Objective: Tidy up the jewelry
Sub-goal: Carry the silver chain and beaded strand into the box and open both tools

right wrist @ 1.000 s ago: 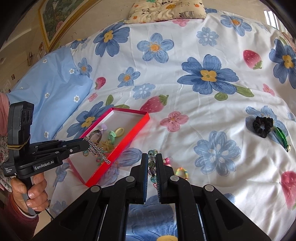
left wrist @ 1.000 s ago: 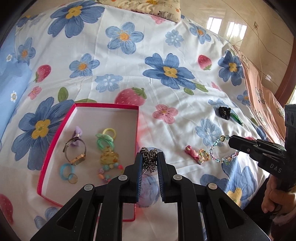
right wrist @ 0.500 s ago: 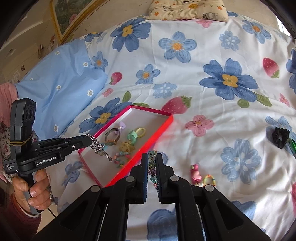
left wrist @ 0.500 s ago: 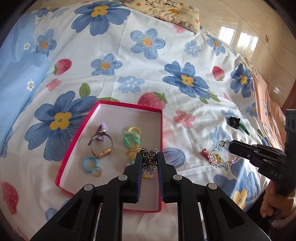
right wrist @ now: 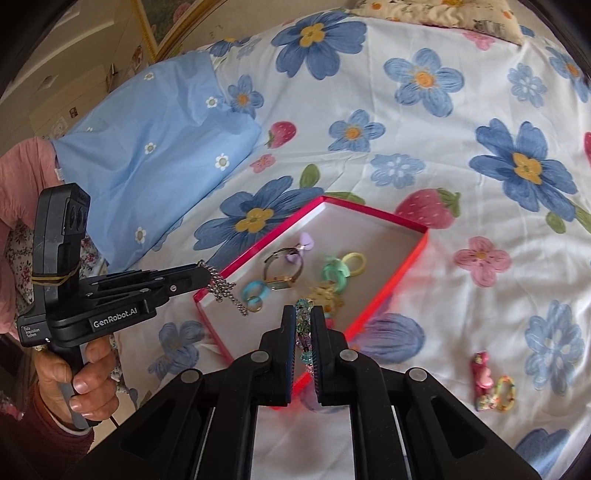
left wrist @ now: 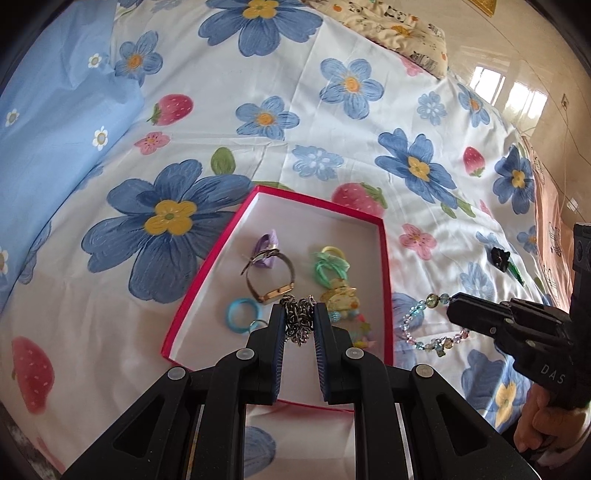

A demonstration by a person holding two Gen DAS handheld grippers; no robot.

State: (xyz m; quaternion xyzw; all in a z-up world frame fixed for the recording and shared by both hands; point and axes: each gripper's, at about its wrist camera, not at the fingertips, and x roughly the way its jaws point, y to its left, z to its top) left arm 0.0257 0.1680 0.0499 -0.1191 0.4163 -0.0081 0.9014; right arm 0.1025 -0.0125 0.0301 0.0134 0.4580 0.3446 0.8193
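A red-rimmed box point(left wrist: 384, 258) point(right wrist: 410, 266) lies on the flowered bedspread. It holds a watch point(left wrist: 271, 280), a purple bow point(left wrist: 267, 245), a green and yellow hair tie point(left wrist: 330, 264), a blue ring point(left wrist: 240, 314) and a yellow charm point(left wrist: 340, 297). My left gripper point(left wrist: 298, 310) point(right wrist: 205, 275) is shut on a silver chain point(left wrist: 298, 321) point(right wrist: 223, 290) above the box's near edge. My right gripper point(right wrist: 303, 312) point(left wrist: 448, 304) is shut on a beaded bracelet point(left wrist: 424, 325) point(right wrist: 304, 325), just right of the box.
A pink clip and a small coloured ring point(right wrist: 491, 386) lie on the spread right of the box. A black scrunchie and green clip point(left wrist: 504, 258) lie further right. A blue pillow point(right wrist: 147, 147) lies left, a patterned pillow point(left wrist: 399, 29) at the back.
Both grippers have moved left towards the box with their loads. The chain now hangs over the box's inside; the bracelet has come up close beside the box's right rim.
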